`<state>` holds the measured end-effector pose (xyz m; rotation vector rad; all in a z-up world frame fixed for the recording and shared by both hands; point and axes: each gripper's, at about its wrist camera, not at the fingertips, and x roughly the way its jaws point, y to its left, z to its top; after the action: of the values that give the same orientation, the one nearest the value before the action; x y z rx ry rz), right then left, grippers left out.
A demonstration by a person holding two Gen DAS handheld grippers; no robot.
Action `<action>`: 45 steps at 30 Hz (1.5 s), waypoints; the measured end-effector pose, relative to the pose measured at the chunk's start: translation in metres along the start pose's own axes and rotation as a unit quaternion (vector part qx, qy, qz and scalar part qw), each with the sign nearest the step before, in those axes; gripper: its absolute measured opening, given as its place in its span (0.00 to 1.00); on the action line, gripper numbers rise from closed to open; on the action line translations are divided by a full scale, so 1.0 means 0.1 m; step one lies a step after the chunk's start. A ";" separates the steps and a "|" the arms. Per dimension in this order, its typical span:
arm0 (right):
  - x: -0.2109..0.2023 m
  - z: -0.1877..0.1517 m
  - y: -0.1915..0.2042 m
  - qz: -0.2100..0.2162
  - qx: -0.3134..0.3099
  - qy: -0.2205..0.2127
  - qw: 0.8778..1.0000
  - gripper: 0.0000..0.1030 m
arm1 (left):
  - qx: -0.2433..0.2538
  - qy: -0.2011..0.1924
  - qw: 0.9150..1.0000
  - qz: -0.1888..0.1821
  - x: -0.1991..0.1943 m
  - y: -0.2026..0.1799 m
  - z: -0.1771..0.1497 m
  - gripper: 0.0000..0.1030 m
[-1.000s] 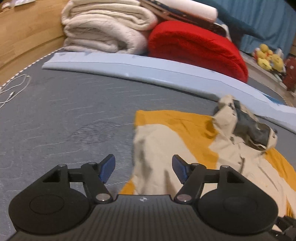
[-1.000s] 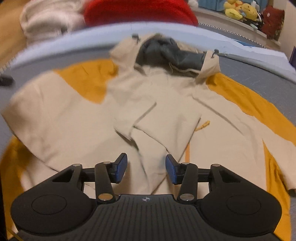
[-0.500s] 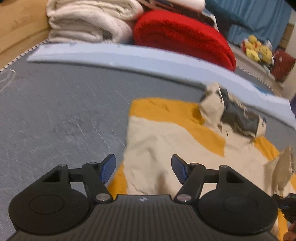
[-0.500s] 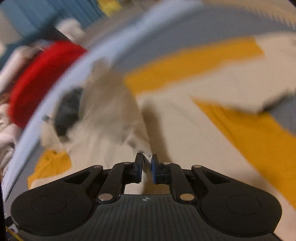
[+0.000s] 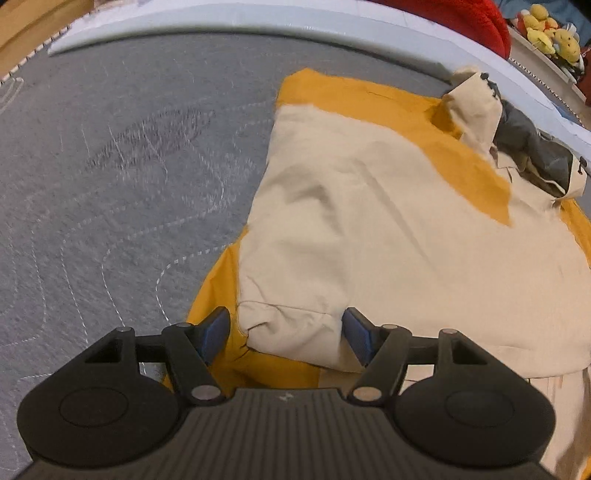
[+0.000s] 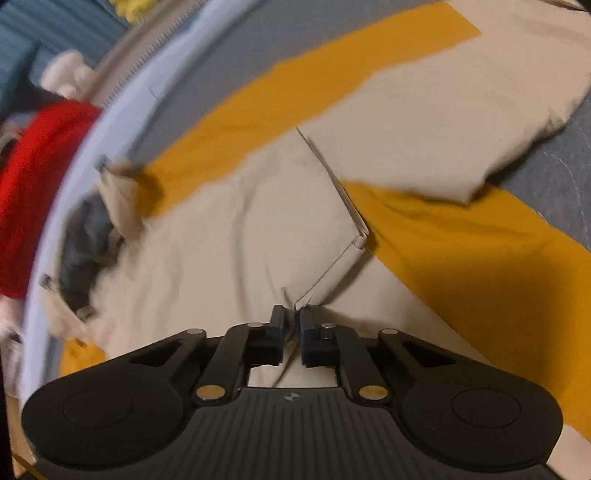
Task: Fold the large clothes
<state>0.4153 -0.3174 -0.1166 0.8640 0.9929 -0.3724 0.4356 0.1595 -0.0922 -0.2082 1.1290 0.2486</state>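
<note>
A cream and mustard-yellow hooded jacket (image 5: 388,221) lies spread on a grey quilted mattress (image 5: 110,166), its grey-lined hood (image 5: 528,147) at the far right. My left gripper (image 5: 288,332) is open, its blue fingertips either side of the folded cream sleeve cuff (image 5: 291,328). In the right wrist view the jacket (image 6: 229,229) fills the frame, with the hood (image 6: 85,236) at the left. My right gripper (image 6: 291,325) is shut on a cream fabric edge (image 6: 332,273) of the jacket front and lifts it into a ridge.
A pale blue padded rim (image 5: 258,22) runs along the mattress's far side. Behind it lie a red cushion (image 6: 33,177) and yellow plush toys (image 5: 550,33). A wooden wall (image 5: 26,22) stands at the far left. Bare mattress shows left of the jacket.
My left gripper has moved forward and down over the jacket's sleeve cuff. My right gripper has shut on the cream fabric, swung round, and now holds the edge raised.
</note>
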 end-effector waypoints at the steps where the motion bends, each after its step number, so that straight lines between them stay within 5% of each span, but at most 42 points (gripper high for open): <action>1: -0.08 0.02 0.00 0.016 -0.004 -0.014 1.000 0.05 | 0.001 -0.010 1.000 -0.003 -0.07 -0.04 0.02 0.70; 5: -0.26 0.06 0.14 0.031 -0.045 -0.061 0.997 0.07 | 0.022 -0.059 0.998 -0.027 -0.30 -0.20 0.07 0.70; 9: -0.25 0.06 0.06 -0.101 -0.055 -0.085 0.990 0.11 | 0.033 -0.040 0.999 -0.012 -0.17 -0.25 0.02 0.70; 13: -0.38 0.04 0.14 -0.018 -0.072 -0.103 0.992 0.13 | 0.044 -0.024 0.999 -0.005 -0.07 -0.28 -0.01 0.70; 16: -0.26 0.02 0.20 0.036 -0.091 -0.052 0.994 0.32 | 0.042 -0.036 0.998 -0.003 -0.18 -0.27 0.00 0.70; 19: 0.01 -0.03 0.06 -0.041 -0.085 0.021 0.995 0.31 | 0.061 -0.058 0.996 -0.024 -0.26 -0.36 -0.01 0.71; 22: 0.00 -0.04 0.02 -0.058 -0.088 0.026 0.994 0.30 | 0.044 0.011 0.999 -0.021 0.06 -0.34 -0.10 0.70; 28: -0.38 0.04 0.26 -0.022 -0.160 -0.047 0.986 0.30 | 0.103 -0.066 0.992 -0.008 -0.34 -0.69 -0.14 0.71; 37: -1.00 0.05 0.53 0.062 -0.255 -0.206 0.943 0.30 | 0.161 -0.153 0.971 -0.086 -1.05 -1.31 -0.62 0.71; 45: -1.12 0.12 0.47 0.046 -0.305 -0.229 0.923 0.32 | 0.174 -0.208 0.958 -0.098 -1.23 -1.35 -0.70 0.74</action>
<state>0.3936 -0.3086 0.0029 0.2320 0.5699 -0.1518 0.3658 -0.0010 -0.0046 0.0476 0.7106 -0.0844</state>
